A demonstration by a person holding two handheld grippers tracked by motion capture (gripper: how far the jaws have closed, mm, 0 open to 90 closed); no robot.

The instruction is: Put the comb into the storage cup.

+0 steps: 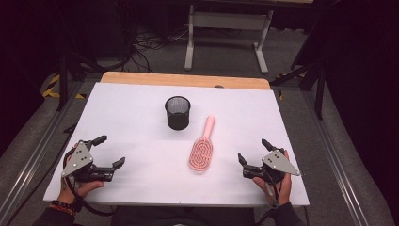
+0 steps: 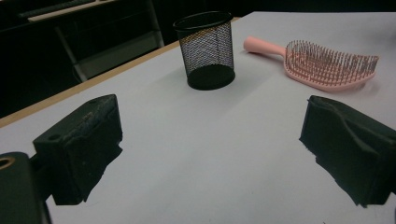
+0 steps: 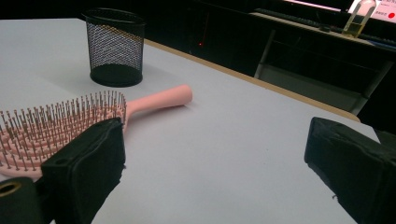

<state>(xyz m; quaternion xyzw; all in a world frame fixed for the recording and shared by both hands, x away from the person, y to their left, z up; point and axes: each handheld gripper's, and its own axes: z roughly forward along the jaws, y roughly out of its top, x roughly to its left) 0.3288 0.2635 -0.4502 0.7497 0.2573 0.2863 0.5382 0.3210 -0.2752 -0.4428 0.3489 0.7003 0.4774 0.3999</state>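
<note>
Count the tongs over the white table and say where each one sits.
2. The left tongs sit open near the table's front left corner; the right tongs sit open at front right, beside the pink hairbrush.

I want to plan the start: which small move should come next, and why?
Probably move the right gripper left toward the pink hairbrush. Its jaws stand open and hold nothing, and the brush lies flat, bristles up, just beside it, apart from the black mesh cup.

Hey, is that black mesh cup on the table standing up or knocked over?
Upright. The mesh cup stands on its round base on the white table, open rim facing up, beside the pink hairbrush.
</note>
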